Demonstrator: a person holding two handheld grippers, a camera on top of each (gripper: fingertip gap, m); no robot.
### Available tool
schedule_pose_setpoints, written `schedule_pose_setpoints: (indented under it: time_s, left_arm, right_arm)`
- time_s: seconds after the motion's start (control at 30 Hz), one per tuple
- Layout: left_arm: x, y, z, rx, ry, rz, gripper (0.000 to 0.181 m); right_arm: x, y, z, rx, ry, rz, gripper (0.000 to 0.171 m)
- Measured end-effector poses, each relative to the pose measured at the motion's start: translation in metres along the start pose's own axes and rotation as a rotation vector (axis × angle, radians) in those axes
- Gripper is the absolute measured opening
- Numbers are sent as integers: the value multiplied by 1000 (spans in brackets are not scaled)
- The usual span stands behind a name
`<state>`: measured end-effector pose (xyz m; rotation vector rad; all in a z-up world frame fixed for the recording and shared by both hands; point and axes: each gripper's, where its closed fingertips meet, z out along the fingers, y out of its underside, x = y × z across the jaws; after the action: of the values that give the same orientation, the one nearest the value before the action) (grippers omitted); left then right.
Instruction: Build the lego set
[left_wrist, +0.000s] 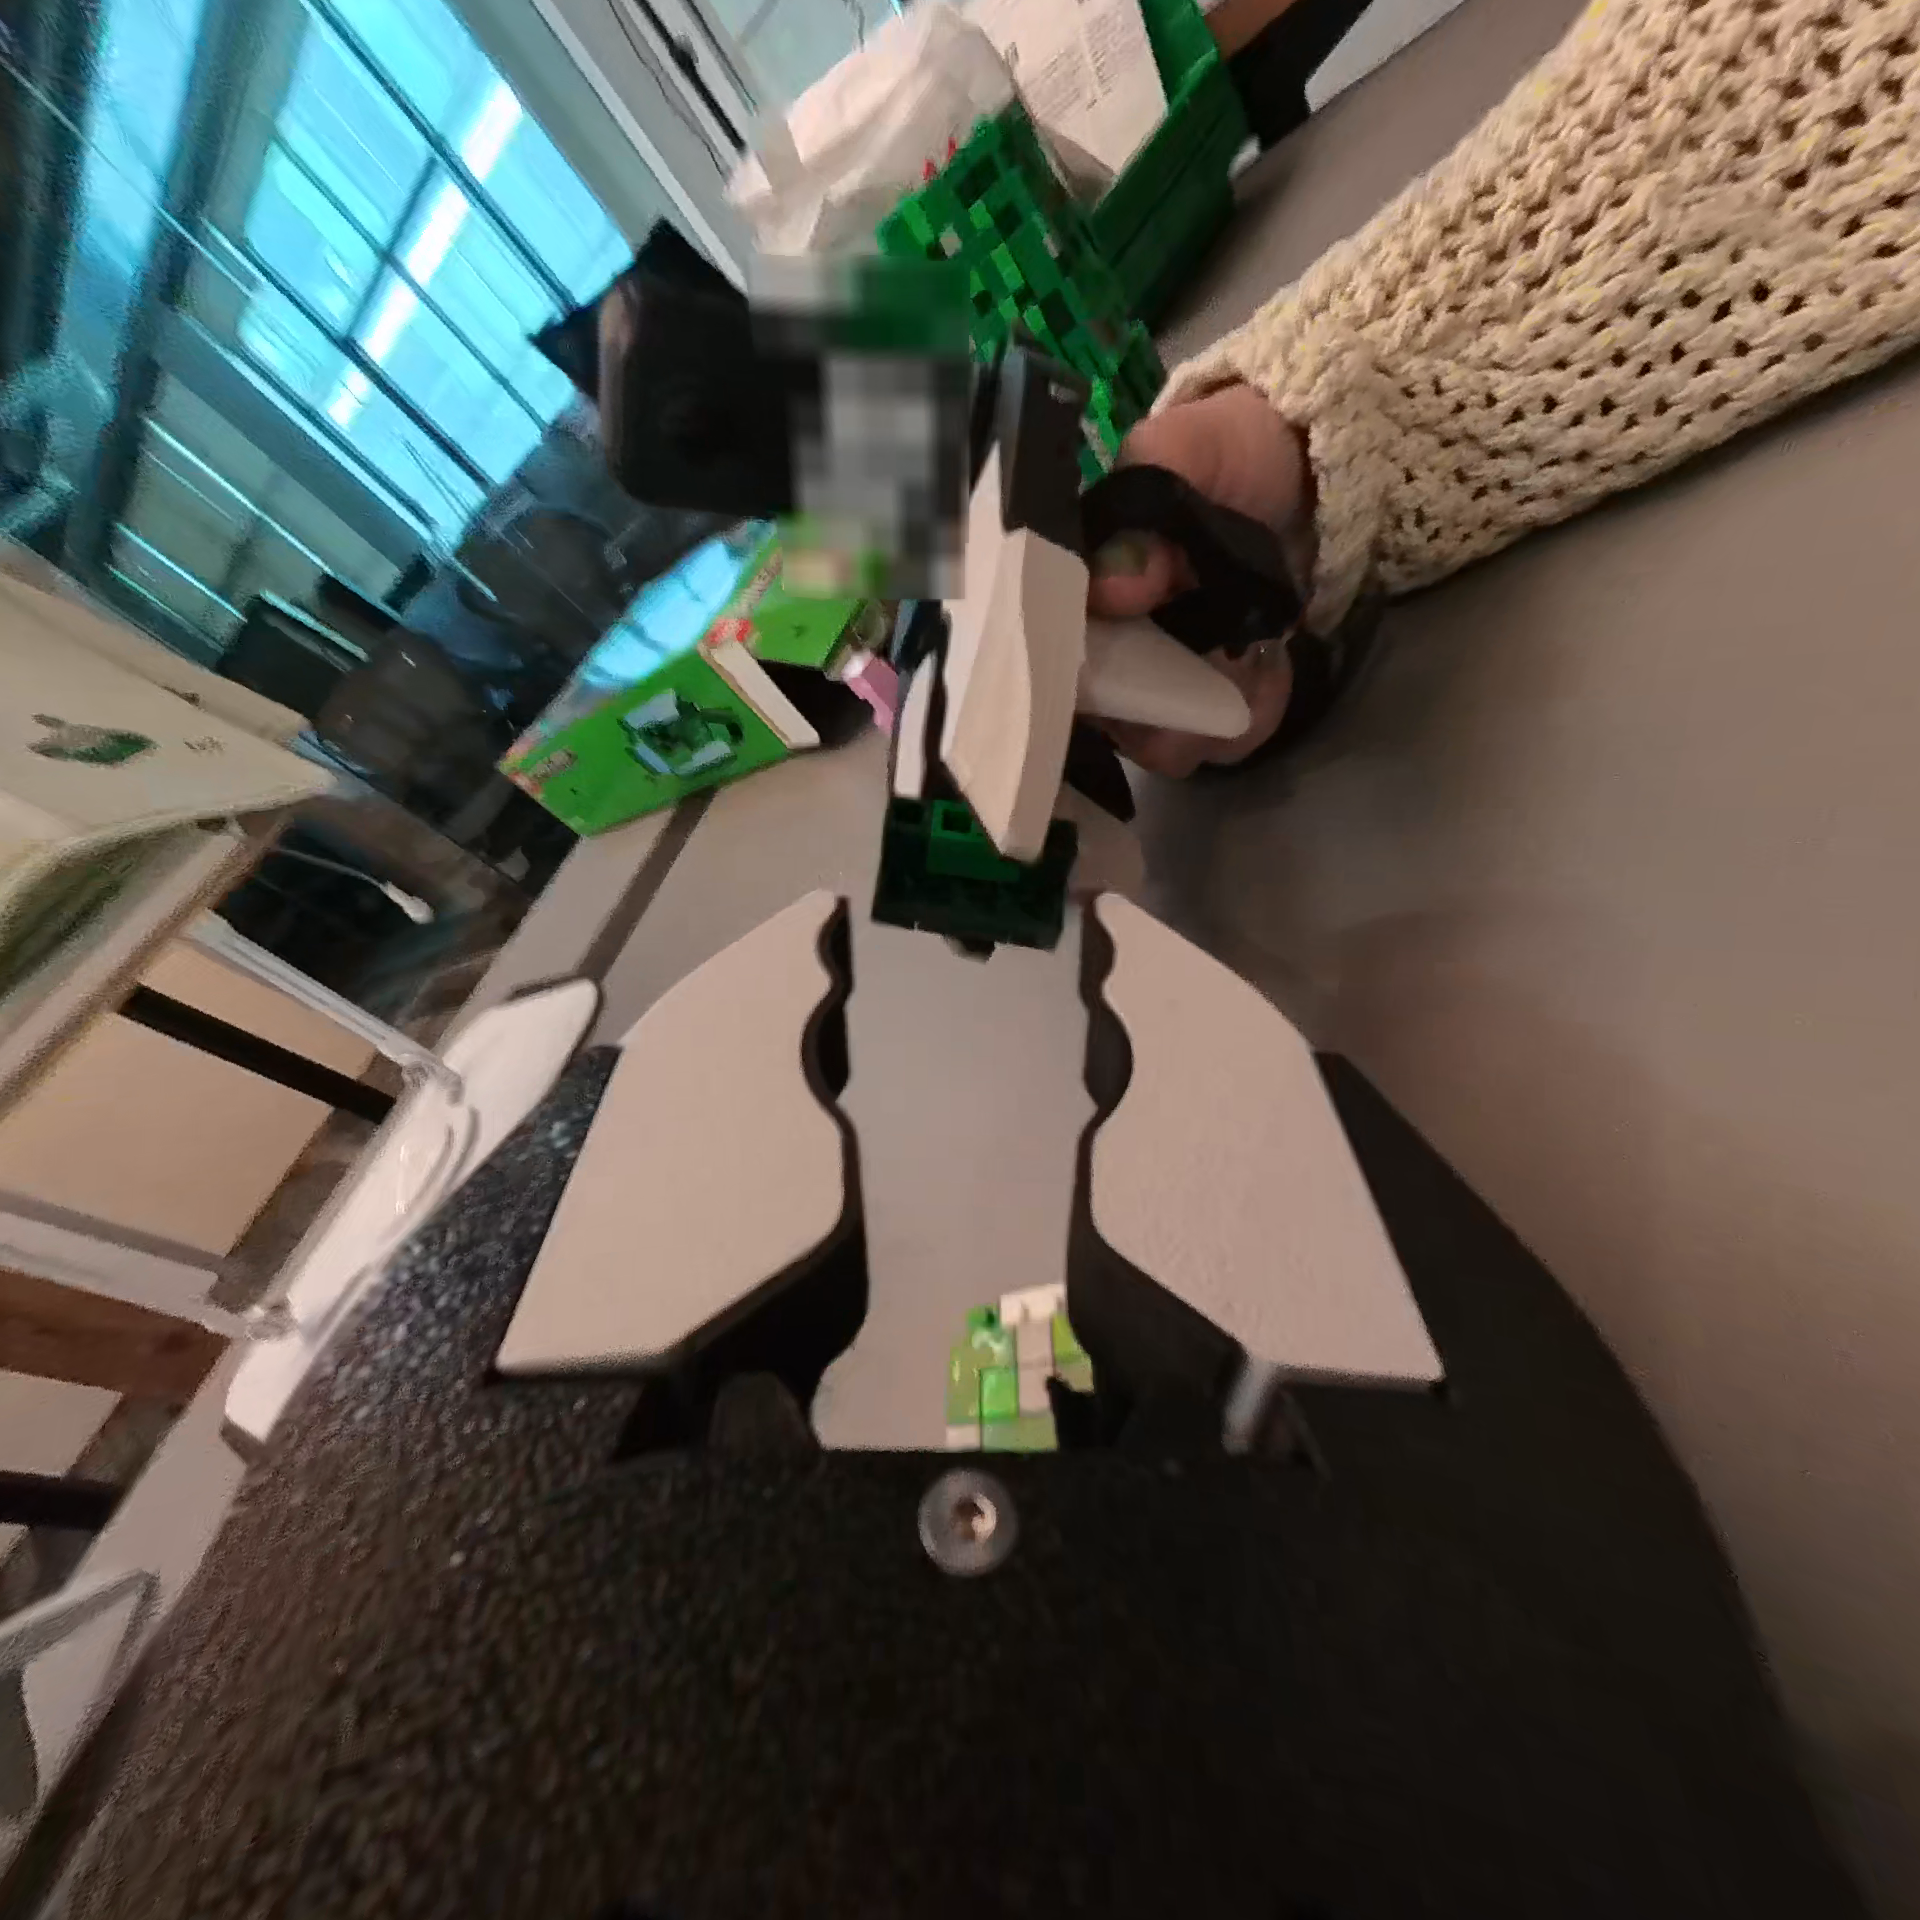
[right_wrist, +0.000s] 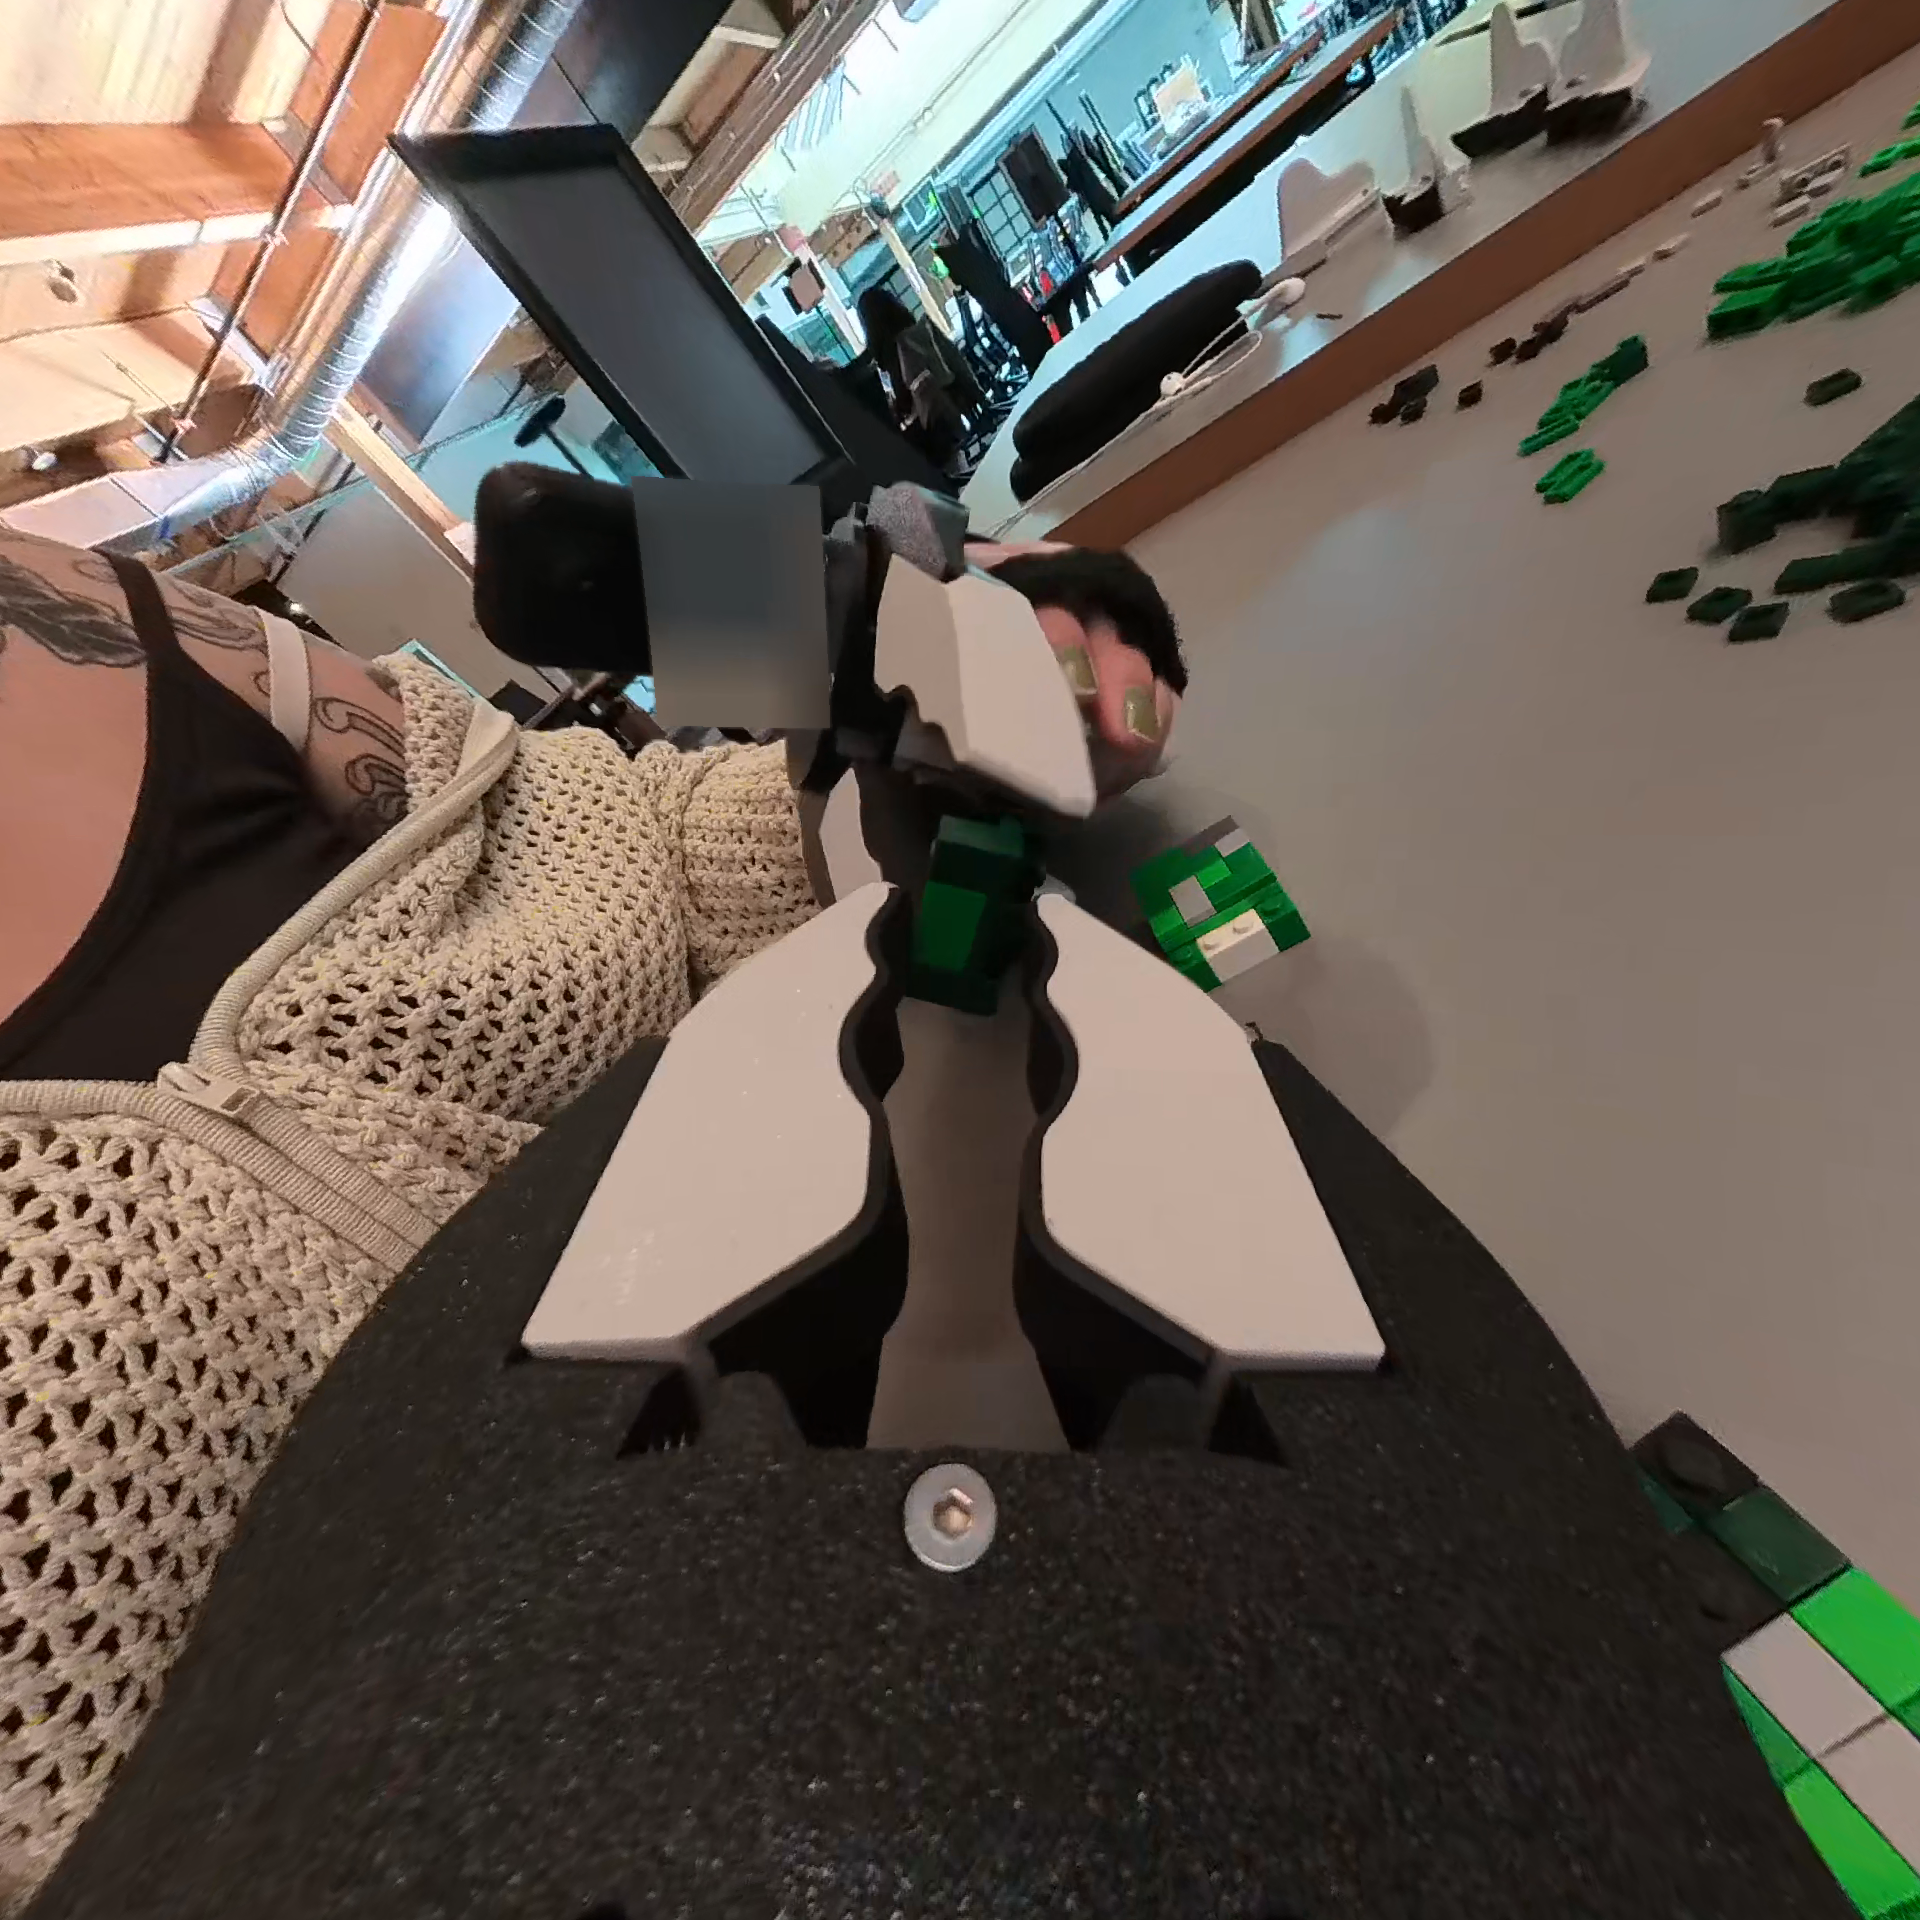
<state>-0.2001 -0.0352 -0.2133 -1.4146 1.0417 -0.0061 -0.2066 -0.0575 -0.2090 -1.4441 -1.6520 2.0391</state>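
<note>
A small block of dark green and bright green lego bricks is held in the air above the grey table. My right gripper is shut on it, one fingertip on each side. In the left wrist view the same block hangs from the right gripper's white fingers. My left gripper is open, its tips just short of the block's near end, one on either side. It also shows in the right wrist view, coming from the opposite side.
A small green and white lego cube lies on the table just beyond the grippers. Loose green bricks and dark green ones lie far right. A larger green and white build is near right. A green box stands behind. The tips of both grippers are at nearly the same place.
</note>
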Motion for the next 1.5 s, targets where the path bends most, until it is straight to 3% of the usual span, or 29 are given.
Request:
schedule_pose_setpoints:
  time_s: [0.2, 0.37, 0.5, 0.63, 0.77, 0.93, 1.17, 1.3, 1.5]
  left_arm:
    - [-5, 49, -28, -369, 105, -176, 70]
    - [7, 84, -43, -588, 178, -295, 70]
    - [8, 86, -44, -603, 179, -293, 60]
    - [9, 89, -45, -602, 188, -265, 36]
    - [7, 89, -45, -603, 173, -192, 35]
    - [6, 88, -43, -584, 167, -192, 35]
    - [5, 81, -34, -536, 158, -174, 35]
    - [4, 60, -10, -367, 278, -260, 35]
    - [0, 15, 30, -142, 584, -448, 34]
  right_arm:
    - [1, -5, -5, 38, 20, -69, 19]
    - [-1, -12, -8, 85, 55, -182, 19]
    - [-1, -15, -13, 98, 124, -335, 19]
    - [-3, -16, -14, 110, 175, -443, 19]
    - [-2, -19, -18, 132, 233, -525, 19]
    - [2, -21, -23, 153, 258, -461, 19]
    - [-15, -31, -45, 284, 118, -311, 19]
    - [-9, -26, -70, 259, 299, -548, 19]
    - [4, -5, -96, 23, 676, -1136, 19]
